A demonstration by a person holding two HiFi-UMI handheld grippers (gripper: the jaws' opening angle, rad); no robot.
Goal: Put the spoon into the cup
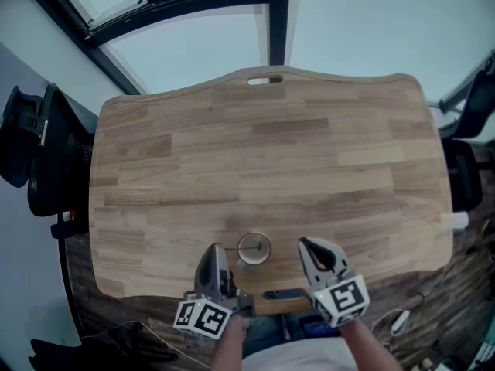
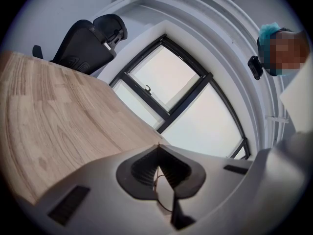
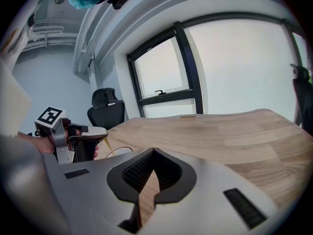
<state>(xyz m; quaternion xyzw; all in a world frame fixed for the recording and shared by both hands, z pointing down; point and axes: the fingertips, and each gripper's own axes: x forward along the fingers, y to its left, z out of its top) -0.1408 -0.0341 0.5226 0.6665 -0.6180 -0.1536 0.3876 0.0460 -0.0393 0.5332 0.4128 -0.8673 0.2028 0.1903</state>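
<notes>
Table: a broad wooden table point(image 1: 271, 145) takes up most of the head view. Apart from the cup, its top looks bare.
Chair: a dark office chair point(image 1: 42, 149) stands off the table's left edge, clear of the work.
Right tongs: the right tongs point(image 1: 305, 246) hover just right of the cup. Their tips are pressed together with nothing between them; only wood shows through the slit behind the tips.
Left tongs: the left tongs point(image 1: 216, 249) sit just left of the cup, angled towards it. Their tips are closed on a thin golden stem.
Cup: a small, seemingly clear cup point(image 1: 254, 248) stands upright near the table's front edge, between the two tongs.
Spoon: the spoon point(image 3: 106, 145) shows in the right gripper view as a slim golden stem. It slants down from the left tongs' tips towards the cup's thin rim point(image 3: 122, 149).
Spoon's lower end: the tongs' own body hides it, so I cannot tell whether it has entered the cup or sits just above the mouth. A faint mark inside the cup in the head view suggests it may be in.
Progress: late, by my reading. The spoon is lifted and lined up at the cup.
Left to do: lower it fully if needed, let go, and draw the left tongs away without tipping the cup.
</notes>
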